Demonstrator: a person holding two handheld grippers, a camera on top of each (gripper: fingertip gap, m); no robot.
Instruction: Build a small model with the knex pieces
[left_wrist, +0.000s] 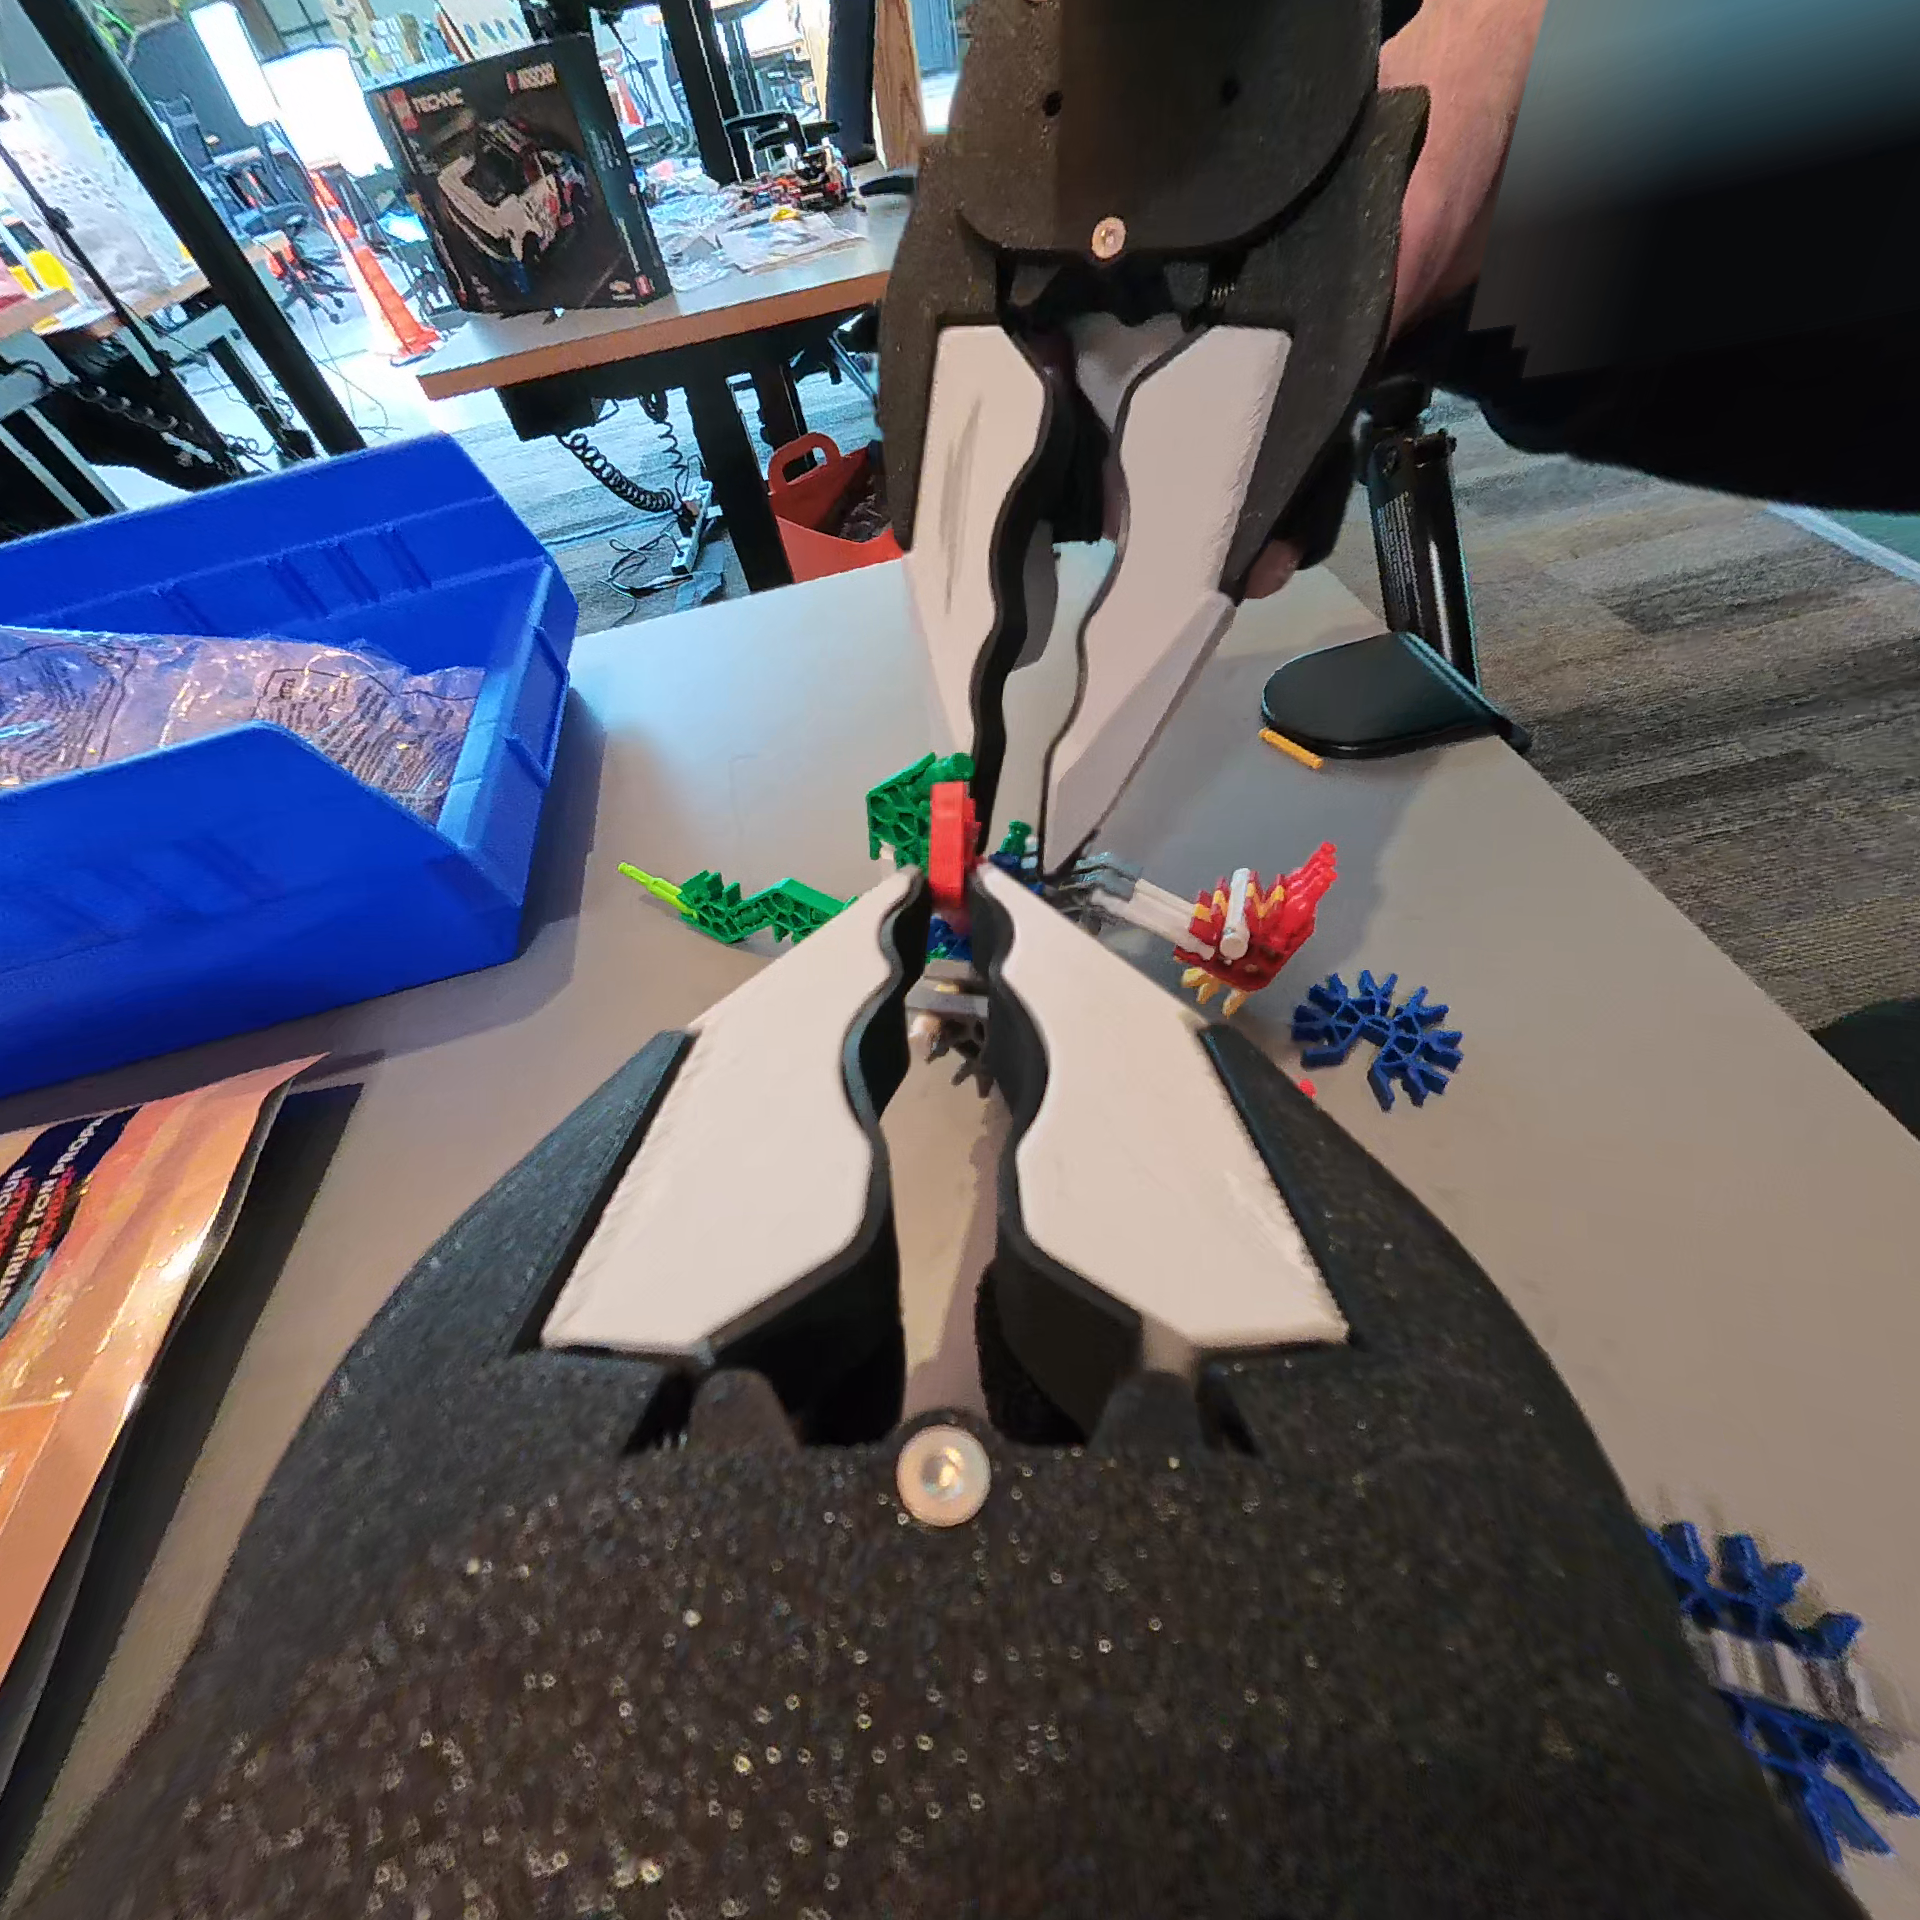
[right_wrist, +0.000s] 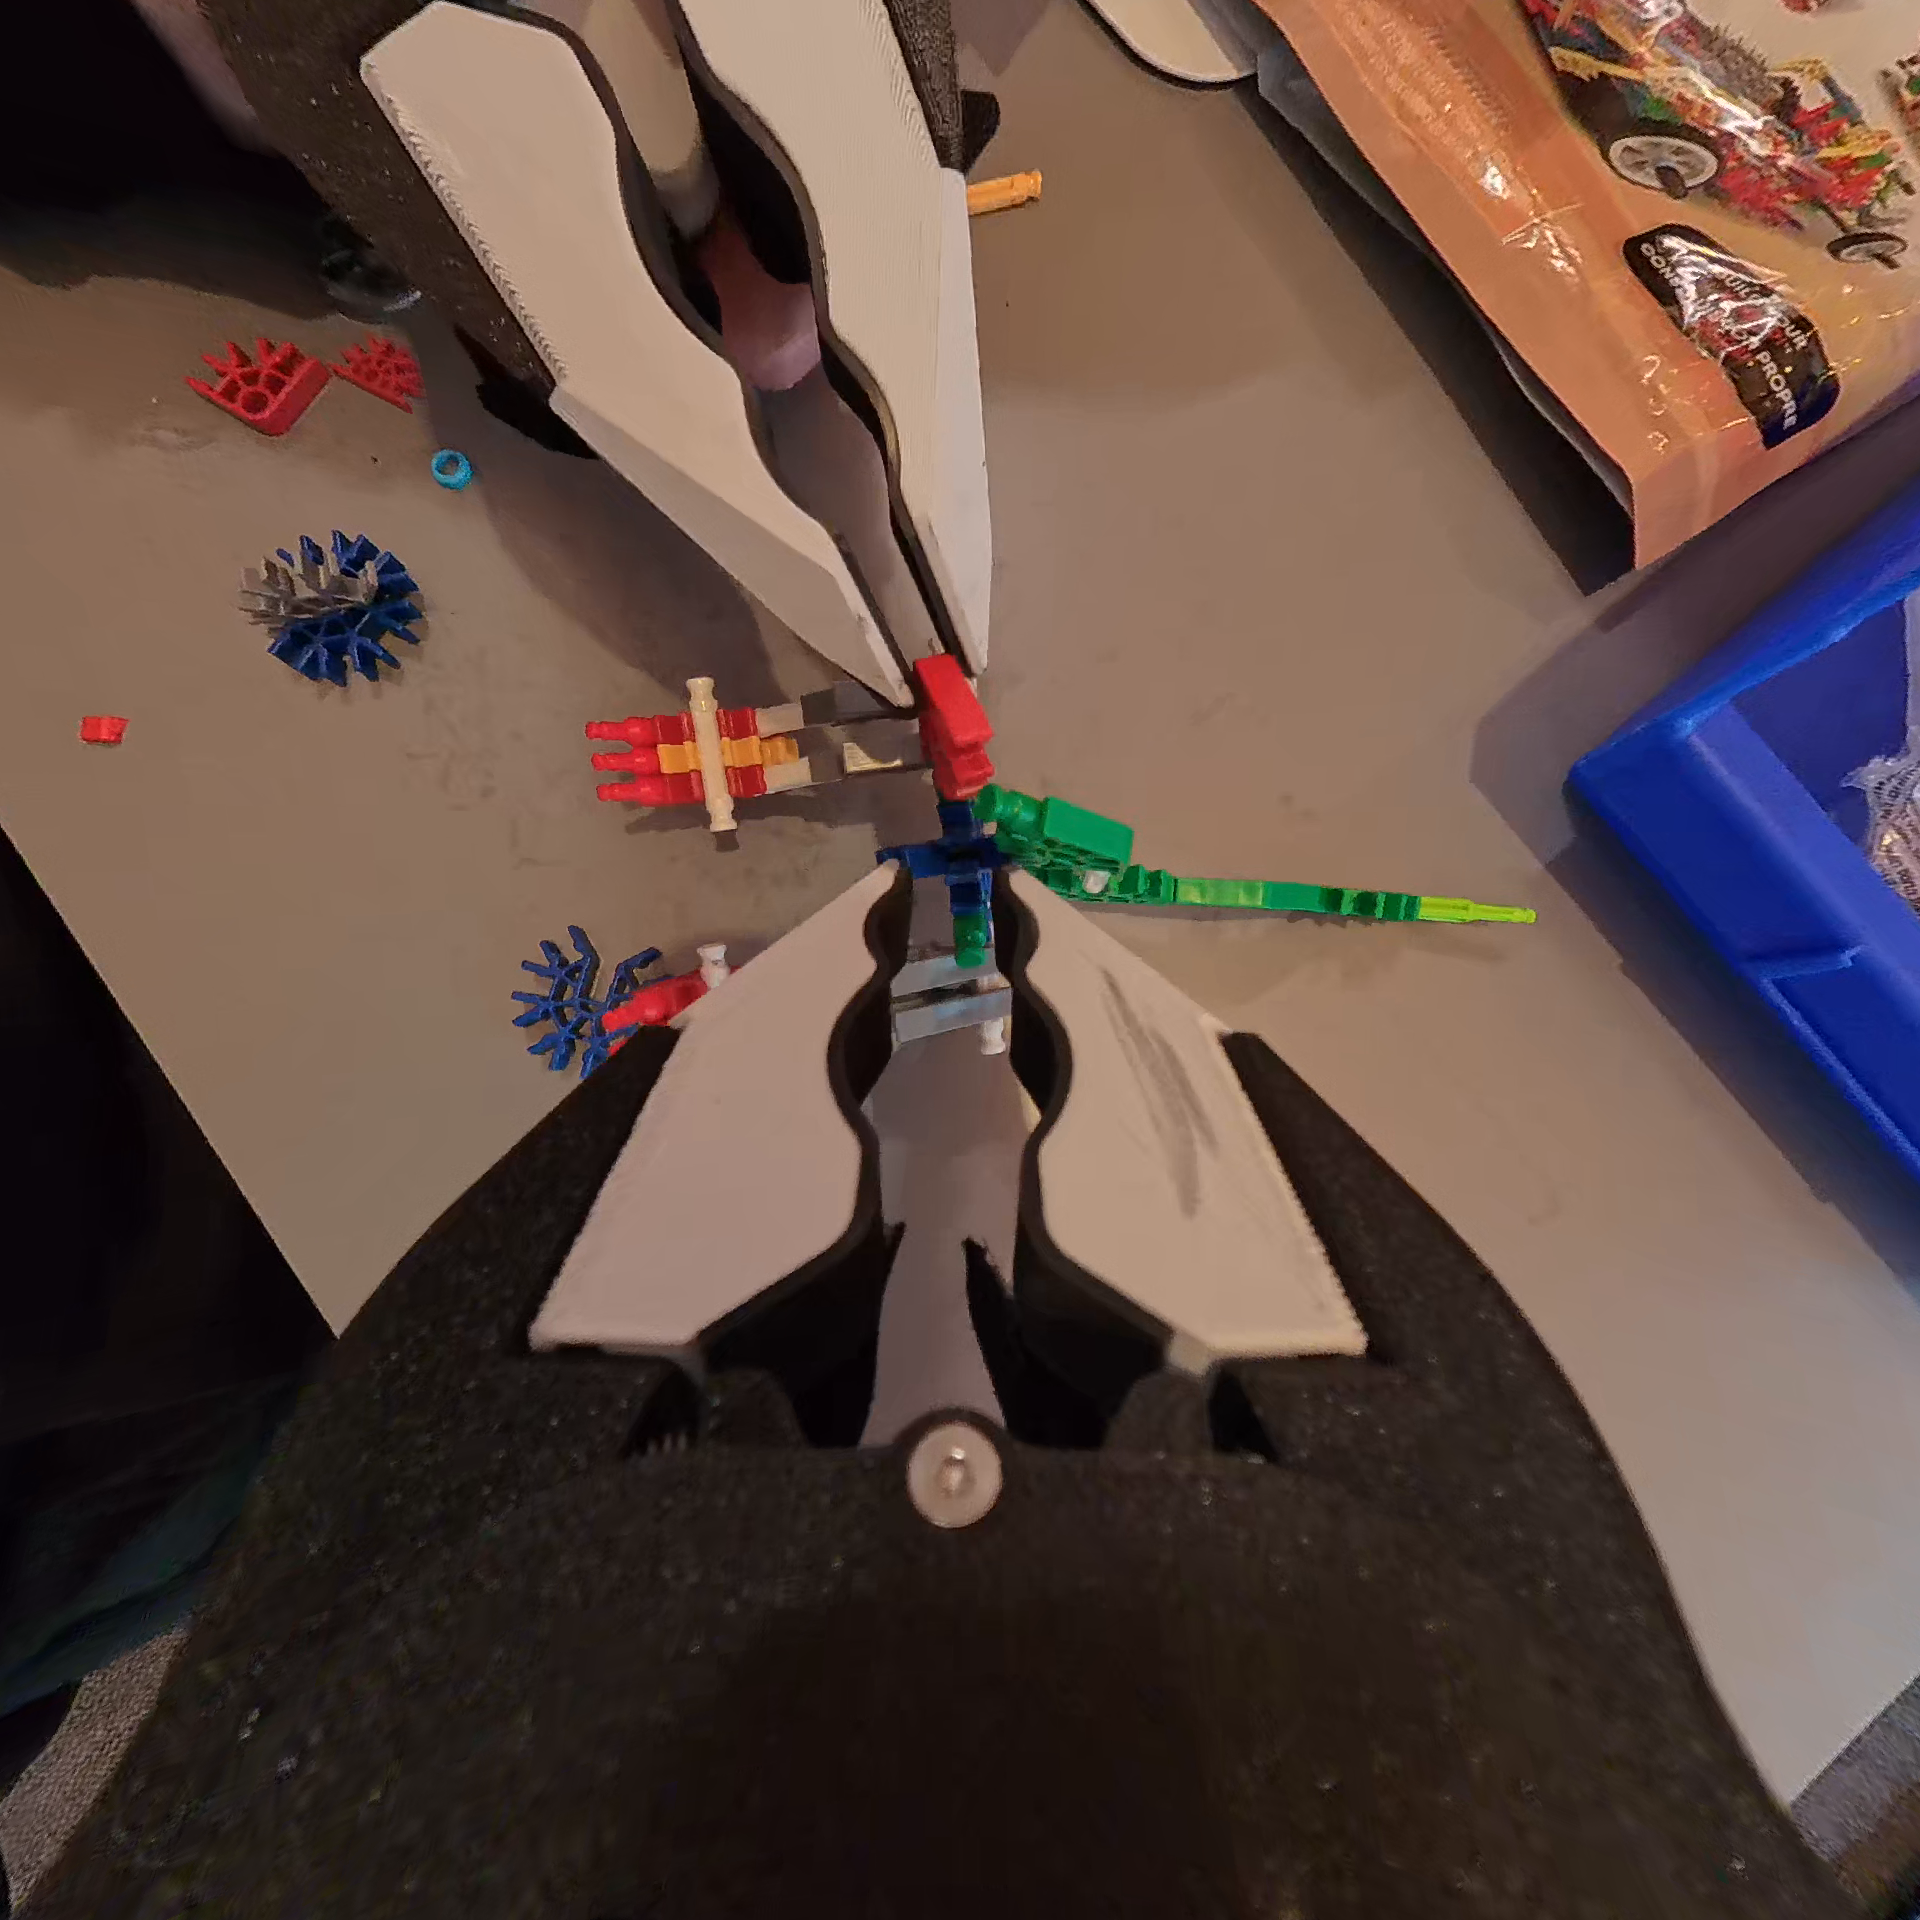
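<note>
Left wrist view shows my left claw (left_wrist: 948, 883) nearly closed, its white fingertips pinching a small red plastic connector piece (left_wrist: 950, 844) that stands at the middle of a multicoloured toy construction model (left_wrist: 1039, 894) on the grey tabletop (left_wrist: 1558, 1195). My right claw (left_wrist: 1023, 847) comes down from above, its tips at the same cluster; its exact contact is hard to make out here. In the right wrist view my right claw (right_wrist: 951, 894) is narrowed around the blue-and-green core (right_wrist: 961, 873) of the model, with a grey block (right_wrist: 948, 1013) lying between the fingers farther back — whether the pads truly press the core I cannot tell. The left claw (right_wrist: 940, 675) sits on the red piece (right_wrist: 951, 727). A green toothed arm (right_wrist: 1247, 894) sticks out from the model toward the blue plastic bin (right_wrist: 1714, 810), and a red, yellow and white cluster (right_wrist: 696, 764) juts the other way. Loose blue snowflake-shaped connectors (left_wrist: 1377, 1029) lie near; another pair at the frame edge is blurred. The bin (left_wrist: 260, 831) holds crinkled clear bags (left_wrist: 239, 696), partly cut off. An orange printed packet (right_wrist: 1610, 260) lies at the table's edge, cropped — a small orange rod (right_wrist: 1003, 190) lies near it, partly hidden by the left claw's finger.
</note>
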